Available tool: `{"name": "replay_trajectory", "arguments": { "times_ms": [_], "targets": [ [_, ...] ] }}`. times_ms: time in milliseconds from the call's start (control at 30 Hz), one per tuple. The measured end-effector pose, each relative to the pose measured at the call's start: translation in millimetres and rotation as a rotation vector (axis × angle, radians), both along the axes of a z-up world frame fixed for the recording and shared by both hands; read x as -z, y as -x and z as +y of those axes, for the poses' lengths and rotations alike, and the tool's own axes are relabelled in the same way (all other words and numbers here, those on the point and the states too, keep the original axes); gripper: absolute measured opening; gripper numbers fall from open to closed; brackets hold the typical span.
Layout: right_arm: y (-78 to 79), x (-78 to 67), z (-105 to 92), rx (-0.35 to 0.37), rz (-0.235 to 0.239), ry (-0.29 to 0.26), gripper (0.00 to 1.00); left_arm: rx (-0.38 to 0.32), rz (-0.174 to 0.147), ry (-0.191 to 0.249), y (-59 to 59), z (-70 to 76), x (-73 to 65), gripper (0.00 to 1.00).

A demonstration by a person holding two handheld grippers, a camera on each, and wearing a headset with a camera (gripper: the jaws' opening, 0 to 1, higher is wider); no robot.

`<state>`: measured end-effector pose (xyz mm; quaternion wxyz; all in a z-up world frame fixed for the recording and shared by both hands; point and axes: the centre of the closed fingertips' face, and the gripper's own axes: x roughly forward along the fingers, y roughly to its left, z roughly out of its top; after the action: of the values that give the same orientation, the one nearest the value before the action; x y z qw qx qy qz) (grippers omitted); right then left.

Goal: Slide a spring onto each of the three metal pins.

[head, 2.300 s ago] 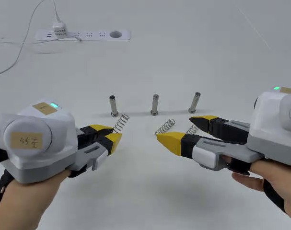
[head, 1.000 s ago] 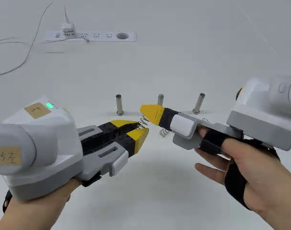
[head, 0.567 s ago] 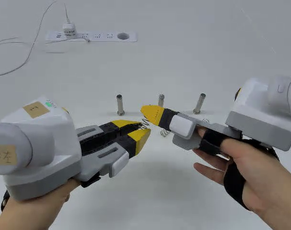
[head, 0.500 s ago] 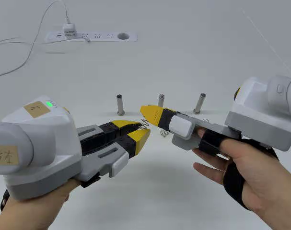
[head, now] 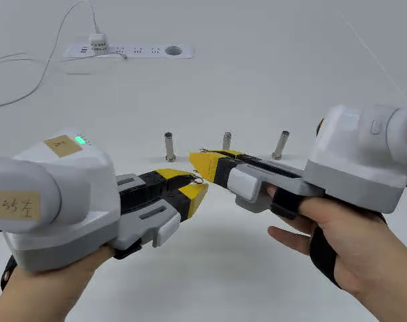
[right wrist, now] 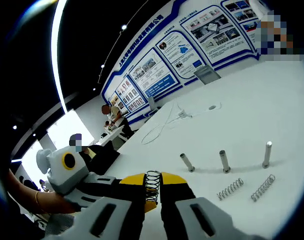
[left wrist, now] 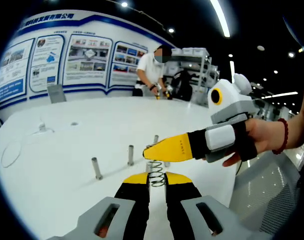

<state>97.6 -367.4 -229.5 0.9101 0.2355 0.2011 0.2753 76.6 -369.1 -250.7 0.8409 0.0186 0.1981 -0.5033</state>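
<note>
Three upright metal pins stand in a row on the white bench, all bare. My left gripper is shut on a small steel spring, which sticks up out of its yellow-tipped jaws. My right gripper reaches in from the right and meets the top of that same spring; its jaws sit closed against the coil. The grippers meet tip to tip just in front of the left and middle pins. Two more springs lie on the bench near the pins.
A white power strip with a plug and a trailing cable lies at the far left of the bench. The bench edge and a person standing at another table show beyond it. Bare white bench surface lies under both grippers.
The right gripper, open and off to the right at first, has swung left to the left gripper's spring and closed on its free end. The left gripper has kept its hold.
</note>
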Motion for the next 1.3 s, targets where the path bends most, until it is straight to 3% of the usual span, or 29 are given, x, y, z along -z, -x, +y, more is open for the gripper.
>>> {"name": "replay_trajectory", "arguments": {
  "times_ms": [233, 533, 833, 1100, 1300],
  "targets": [
    [-2.4, 2.6, -0.4, -0.02, -0.032, 0.077, 0.11, -0.002, -0.018, -0.023, -1.3, 2.8, 2.5, 0.16],
    [-10.1, 1.5, 0.6, -0.032, -0.066, 0.116, 0.11, -0.011, -0.046, -0.072, -3.2, 8.9, 9.6, 0.25],
    [-27.4, -8.3, 2.1, -0.055, -0.162, 0.187, 0.11, -0.042, -0.042, -0.097, -5.3, 17.4, 18.3, 0.36],
    [-41.3, -13.5, 4.3, -0.073, -0.222, 0.252, 0.11, -0.077, -0.032, -0.089, -11.1, 23.3, 20.6, 0.46],
    [-51.4, -16.1, 6.0, -0.092, -0.276, 0.315, 0.11, -0.085, -0.046, -0.098, -15.2, 25.6, 22.0, 0.53]
  ]
}}
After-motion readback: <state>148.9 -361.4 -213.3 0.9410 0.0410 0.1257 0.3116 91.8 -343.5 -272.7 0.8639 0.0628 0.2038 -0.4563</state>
